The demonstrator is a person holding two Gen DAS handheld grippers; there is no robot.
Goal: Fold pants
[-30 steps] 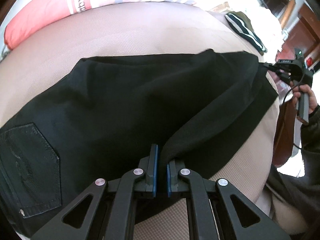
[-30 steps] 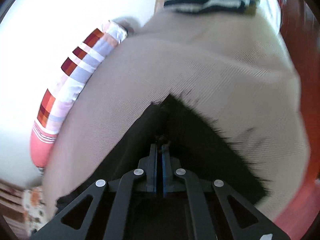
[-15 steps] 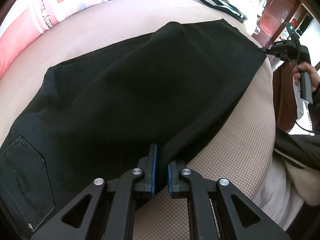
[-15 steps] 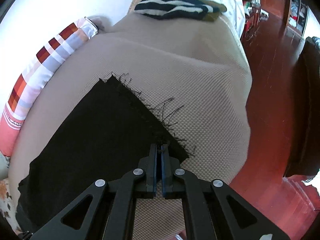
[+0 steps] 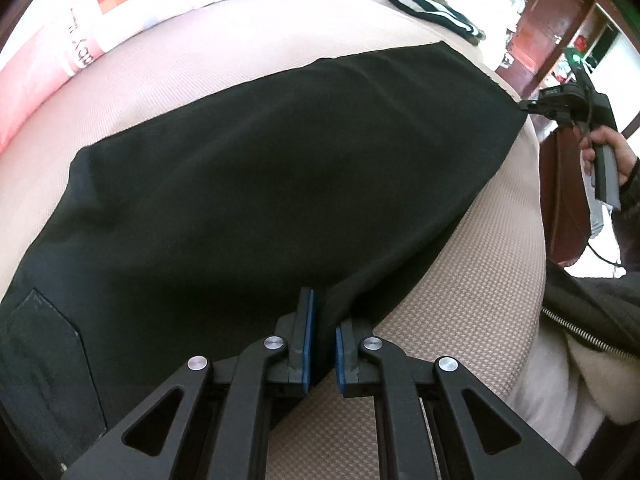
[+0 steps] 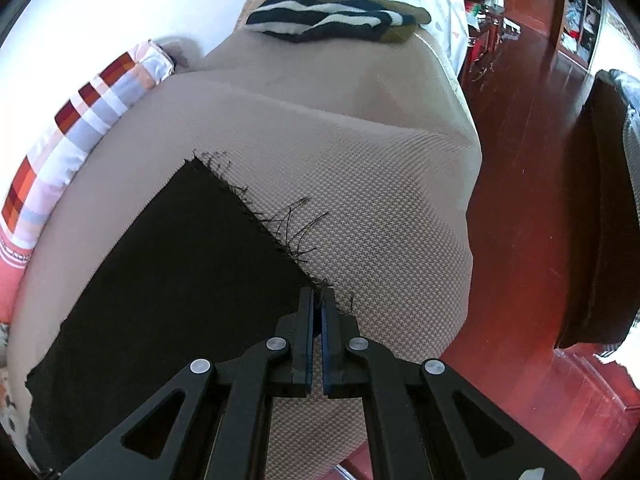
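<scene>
Black pants [image 5: 260, 184] lie spread flat across a beige textured cushion [image 5: 472, 280], folded lengthwise, back pocket [image 5: 44, 360] at lower left. My left gripper [image 5: 324, 320] is shut on the near edge of the pants at mid-length. My right gripper [image 6: 318, 304] is shut on the frayed hem corner of the pants [image 6: 180, 280]; it also shows in the left wrist view [image 5: 528, 106], held by a hand at the pants' far right end.
A striped dark garment [image 6: 332, 20] lies folded at the cushion's far end. A checked pink and white pillow [image 6: 68, 140] runs along the back. Red wood floor [image 6: 528, 160] drops off right of the cushion edge. A dark chair [image 6: 600, 208] stands there.
The top leg, lifted a second ago, has been carried over and laid flat on the cushion. Both grippers have lowered with the cloth and keep their hold.
</scene>
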